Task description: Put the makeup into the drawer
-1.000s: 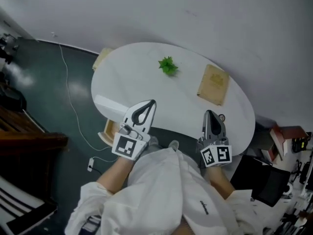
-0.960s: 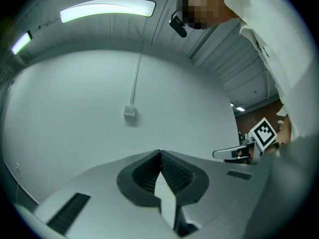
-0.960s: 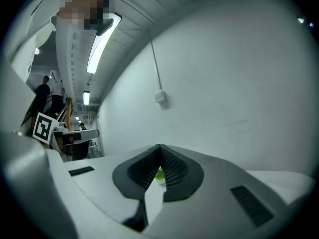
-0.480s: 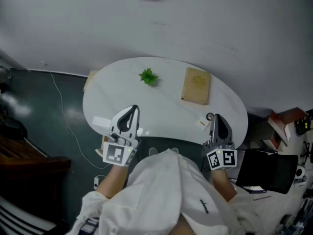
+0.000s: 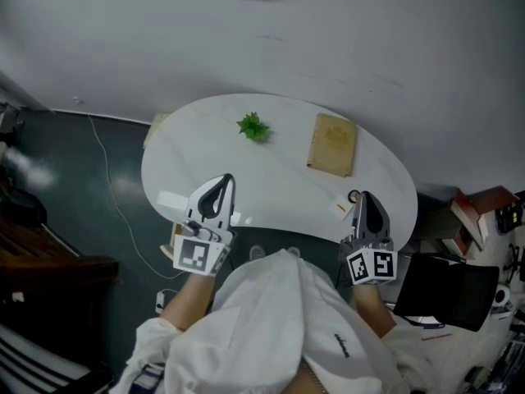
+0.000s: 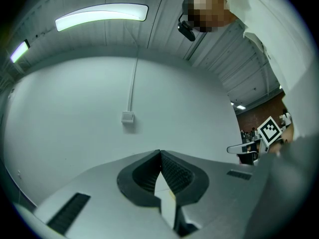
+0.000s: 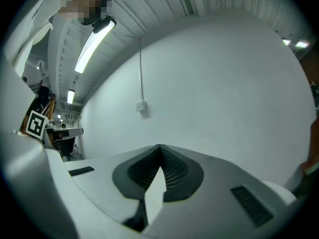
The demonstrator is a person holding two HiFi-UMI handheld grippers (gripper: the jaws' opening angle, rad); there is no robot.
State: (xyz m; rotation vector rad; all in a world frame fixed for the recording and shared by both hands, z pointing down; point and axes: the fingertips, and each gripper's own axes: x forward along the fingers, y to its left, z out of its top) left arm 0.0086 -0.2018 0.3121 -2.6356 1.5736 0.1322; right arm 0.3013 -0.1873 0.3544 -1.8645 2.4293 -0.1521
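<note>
White oval table (image 5: 279, 179) by a pale wall (image 5: 328, 48). The left gripper (image 5: 223, 182) and right gripper (image 5: 366, 197) are closed, empty. Small items, judged the makeup (image 5: 353, 196), lie just beside the right gripper; its jaws should be opened before descent.

Mostly bare tabletop (image 5: 279, 179) lay open ahead of my left tool (image 5: 225, 179) and right tool (image 5: 365, 195); a green plant (image 5: 253, 126) and flat tan box (image 5: 332, 144) blocked its far side.

We see dim, cool-toned head view. Long white fluorescent ceiling tube (image 6: 102, 15) glares at 11 o'clock in left gripper view. Both gripper views fisheye-bent, corners black.
</note>
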